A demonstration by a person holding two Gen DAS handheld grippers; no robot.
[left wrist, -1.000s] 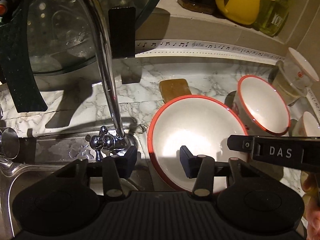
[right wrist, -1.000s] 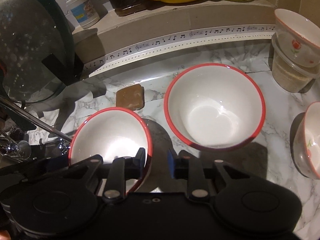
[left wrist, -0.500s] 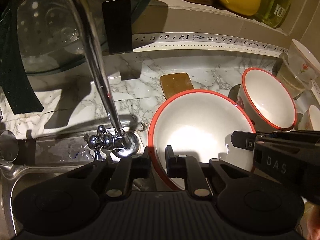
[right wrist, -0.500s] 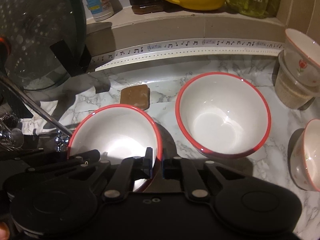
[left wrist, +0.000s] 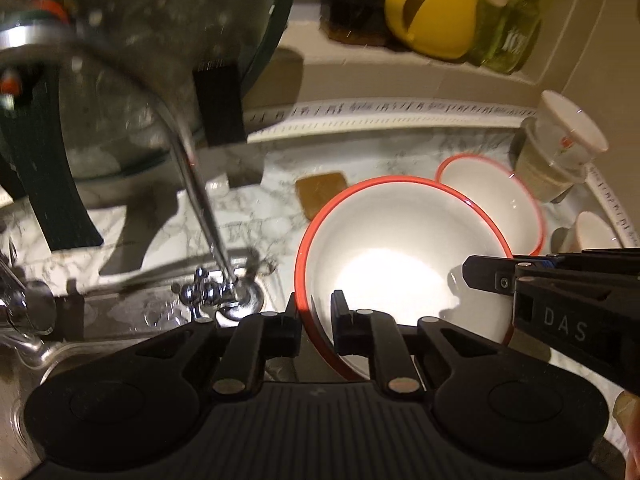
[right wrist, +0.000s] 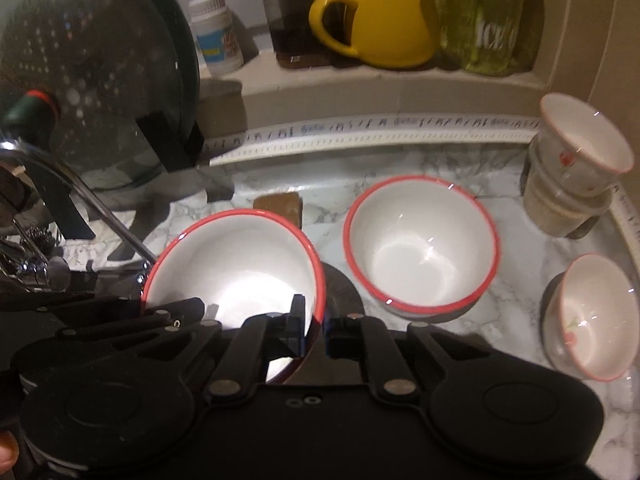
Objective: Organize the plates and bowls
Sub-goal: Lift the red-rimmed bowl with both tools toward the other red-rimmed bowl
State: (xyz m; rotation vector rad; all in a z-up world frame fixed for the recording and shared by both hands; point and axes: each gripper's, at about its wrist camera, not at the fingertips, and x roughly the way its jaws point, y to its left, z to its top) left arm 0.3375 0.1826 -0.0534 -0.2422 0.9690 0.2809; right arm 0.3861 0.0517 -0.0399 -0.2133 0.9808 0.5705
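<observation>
Bowl [left wrist: 400, 264] gripper-clamped [left wrist: 316, 320], white jar [right wrist: 216, 36] (right view only)

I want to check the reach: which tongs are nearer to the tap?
Left. The left tongs grip the near bowl on its rim beside the tap; the right tongs grip the opposite rim.

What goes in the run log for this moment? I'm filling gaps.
left gripper: shut on near bowl rim | right gripper: shut on opposite rim | second bowl: on counter
</observation>
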